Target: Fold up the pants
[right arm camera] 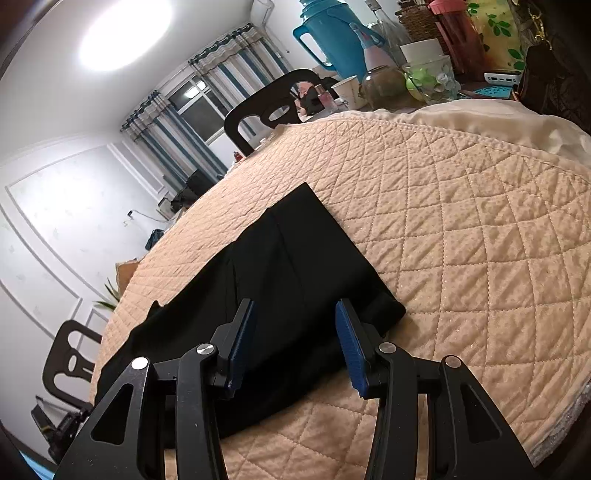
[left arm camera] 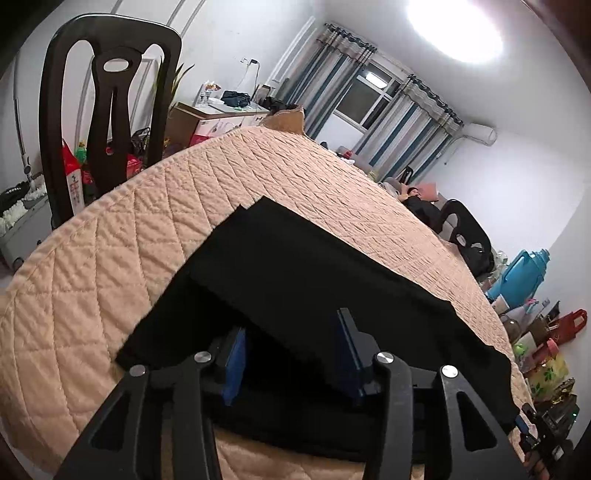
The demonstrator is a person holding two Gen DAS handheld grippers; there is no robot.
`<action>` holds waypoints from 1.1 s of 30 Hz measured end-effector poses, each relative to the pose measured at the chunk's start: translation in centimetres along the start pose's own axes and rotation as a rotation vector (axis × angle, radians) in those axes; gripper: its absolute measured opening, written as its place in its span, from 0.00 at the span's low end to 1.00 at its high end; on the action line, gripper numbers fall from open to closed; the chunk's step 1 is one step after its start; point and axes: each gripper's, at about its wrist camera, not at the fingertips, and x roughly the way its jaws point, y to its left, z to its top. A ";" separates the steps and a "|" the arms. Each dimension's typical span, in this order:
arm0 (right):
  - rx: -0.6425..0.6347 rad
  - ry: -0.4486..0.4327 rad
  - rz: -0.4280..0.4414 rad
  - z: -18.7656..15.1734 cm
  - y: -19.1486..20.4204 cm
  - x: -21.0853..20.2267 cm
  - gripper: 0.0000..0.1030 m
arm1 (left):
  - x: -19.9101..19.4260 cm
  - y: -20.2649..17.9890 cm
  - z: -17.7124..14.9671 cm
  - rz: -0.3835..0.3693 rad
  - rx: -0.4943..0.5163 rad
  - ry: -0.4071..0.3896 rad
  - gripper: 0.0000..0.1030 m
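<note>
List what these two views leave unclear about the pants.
- Left wrist view: near edge of the pants is hidden behind the left gripper.
- Right wrist view: the pants' near end is covered by the right gripper.
- Both views: black cloth, so layers can't be counted.

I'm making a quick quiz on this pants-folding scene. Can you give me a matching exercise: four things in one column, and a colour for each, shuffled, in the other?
Things:
1. pants
2. quilted table cover
3. jug
4. chair

Colours:
A. turquoise blue
B. peach
C. dark brown, glossy
D. black

Pairs: 1-D, 2-B, 3-A, 4-C
</note>
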 end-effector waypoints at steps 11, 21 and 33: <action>0.046 -0.032 -0.025 1.7 -1.6 0.4 0.01 | -0.5 -0.5 1.3 0.043 0.083 -0.033 0.04; 0.101 0.059 0.008 1.7 -3.0 -1.0 0.30 | -1.0 -1.1 1.7 0.020 0.097 -0.045 0.04; -0.044 0.103 -0.059 3.1 -2.5 2.0 0.43 | -0.5 -1.3 1.4 0.020 0.113 -0.028 0.04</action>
